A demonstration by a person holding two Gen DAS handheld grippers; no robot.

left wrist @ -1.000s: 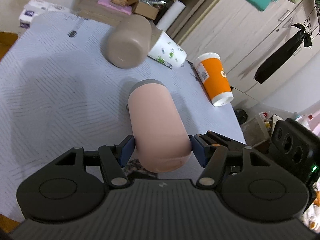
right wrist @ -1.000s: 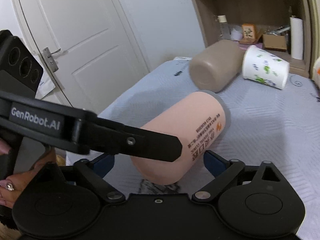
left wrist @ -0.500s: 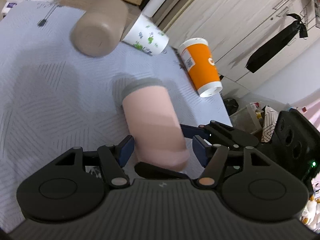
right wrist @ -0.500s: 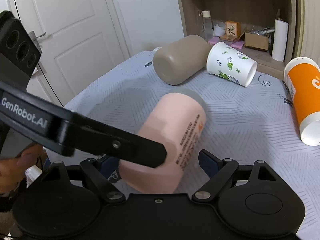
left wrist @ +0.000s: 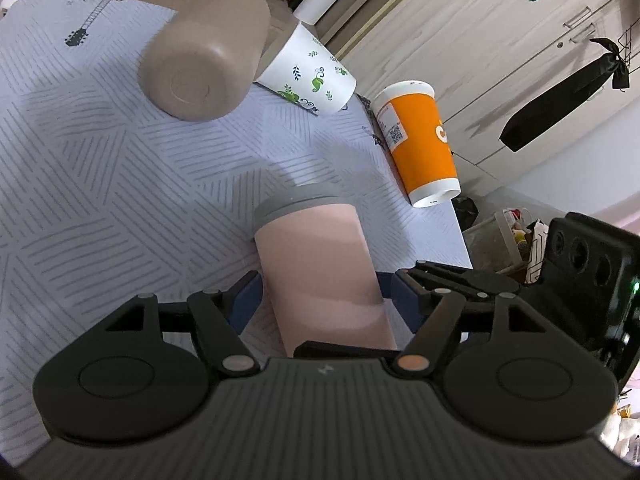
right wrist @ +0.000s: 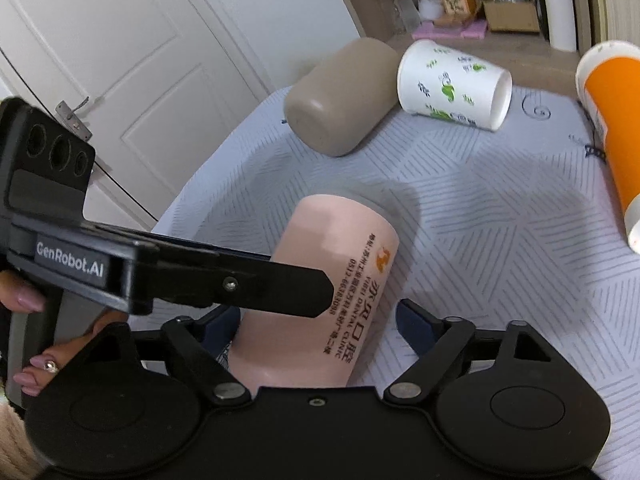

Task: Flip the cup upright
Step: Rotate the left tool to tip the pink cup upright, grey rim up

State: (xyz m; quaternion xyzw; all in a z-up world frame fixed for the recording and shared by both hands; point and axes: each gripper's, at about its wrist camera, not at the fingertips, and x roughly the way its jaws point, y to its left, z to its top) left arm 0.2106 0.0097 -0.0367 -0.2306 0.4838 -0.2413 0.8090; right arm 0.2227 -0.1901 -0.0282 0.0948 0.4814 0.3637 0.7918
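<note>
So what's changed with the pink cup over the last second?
The pink cup has tipped from lying on its side toward standing on its grey end, held between both pairs of jaws. The tan cup, leaf-print cup and orange cup lie on their sides as before.

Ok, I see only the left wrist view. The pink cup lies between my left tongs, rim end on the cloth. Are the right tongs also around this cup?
Observer: Yes. In the right wrist view the right tongs stand open on both sides of the pink cup, and the right pad is apart from it.
Operator: Does the cup have any print? I see only plain pink.
Observer: Yes, orange print runs along the side that faces the right wrist camera.
</note>
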